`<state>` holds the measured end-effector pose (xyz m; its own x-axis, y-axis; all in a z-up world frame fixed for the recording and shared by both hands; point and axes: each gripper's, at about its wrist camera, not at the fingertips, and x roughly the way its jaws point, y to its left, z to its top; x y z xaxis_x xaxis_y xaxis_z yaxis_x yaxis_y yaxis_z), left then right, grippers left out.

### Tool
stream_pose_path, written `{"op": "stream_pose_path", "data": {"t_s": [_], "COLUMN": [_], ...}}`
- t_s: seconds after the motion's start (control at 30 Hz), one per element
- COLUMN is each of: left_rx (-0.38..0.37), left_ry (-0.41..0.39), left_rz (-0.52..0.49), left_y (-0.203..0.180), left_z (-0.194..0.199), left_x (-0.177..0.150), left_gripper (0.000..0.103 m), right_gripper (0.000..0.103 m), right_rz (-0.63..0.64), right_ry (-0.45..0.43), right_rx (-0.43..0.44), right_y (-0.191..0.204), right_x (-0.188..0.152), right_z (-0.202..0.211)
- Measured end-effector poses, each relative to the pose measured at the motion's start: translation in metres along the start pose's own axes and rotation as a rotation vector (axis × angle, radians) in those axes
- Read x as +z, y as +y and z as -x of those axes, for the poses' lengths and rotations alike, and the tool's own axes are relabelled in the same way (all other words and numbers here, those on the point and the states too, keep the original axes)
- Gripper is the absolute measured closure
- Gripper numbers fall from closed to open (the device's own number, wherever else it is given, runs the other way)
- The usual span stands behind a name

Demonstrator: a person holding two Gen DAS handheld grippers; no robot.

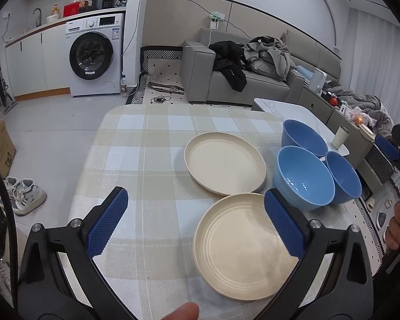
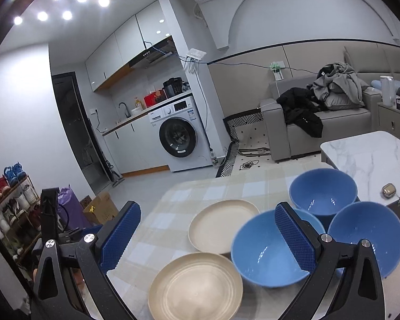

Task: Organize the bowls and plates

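Left claw (image 1: 196,224): two black angular arms, each with a triangular cut-out and a pair of round silver screws near the tip, carrying blue pads (image 1: 108,225) with a fine diamond-knurled face and a serrated inner edge. Right claw (image 2: 208,240): identical build, black speckled arms, silver screws at 9 and 3 o'clock, blue textured pads (image 2: 121,237). A bare fingertip (image 1: 182,311) shows at 6 o'clock in the left view.

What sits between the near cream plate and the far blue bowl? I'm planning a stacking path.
In the right wrist view, the light blue bowl lies between the near cream plate and the far blue bowl; the left wrist view agrees.
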<state>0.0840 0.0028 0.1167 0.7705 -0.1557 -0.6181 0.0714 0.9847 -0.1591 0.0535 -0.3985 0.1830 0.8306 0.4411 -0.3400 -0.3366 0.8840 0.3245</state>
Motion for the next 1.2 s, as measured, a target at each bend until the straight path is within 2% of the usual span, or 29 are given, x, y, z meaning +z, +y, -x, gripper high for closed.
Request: {"op": "stream_pose_path", "data": {"t_s": [0.13, 0.33, 0.63, 0.8, 1.1, 1.2], "left_rx": [0.015, 0.042, 0.058, 0.062, 0.068, 0.07], "left_ry": [0.007, 0.042, 0.077, 0.11, 0.17, 0.204], "left_rz": [0.014, 0.034, 0.044, 0.058, 0.099, 0.099], "left_y": [-0.002, -0.005, -0.007, 0.0, 0.013, 0.013], "left_z": [-0.011, -0.04, -0.086, -0.111, -0.161, -0.179], "left_x": [0.012, 0.03, 0.056, 0.06, 0.06, 0.058], "left_gripper": [0.001, 0.001, 0.001, 0.001, 0.001, 0.006], "right_gripper": [0.001, 0.001, 0.001, 0.001, 0.001, 0.001], "right_rz": [0.035, 0.085, 0.059, 0.109, 0.179, 0.207], "right_ry": [0.015, 0.091, 0.145, 0.247, 0.451, 0.505], "right_rx": [-0.011, -0.028, -0.003, -0.032, -0.096, -0.108], "right_y": [-0.005, -0.016, -0.038, -0.045, -0.066, -0.07], "right_x": [0.019, 0.041, 0.073, 0.075, 0.052, 0.046], "right_z": [-0.01, -0.05, -0.107, -0.149, -0.214, -0.23]}}
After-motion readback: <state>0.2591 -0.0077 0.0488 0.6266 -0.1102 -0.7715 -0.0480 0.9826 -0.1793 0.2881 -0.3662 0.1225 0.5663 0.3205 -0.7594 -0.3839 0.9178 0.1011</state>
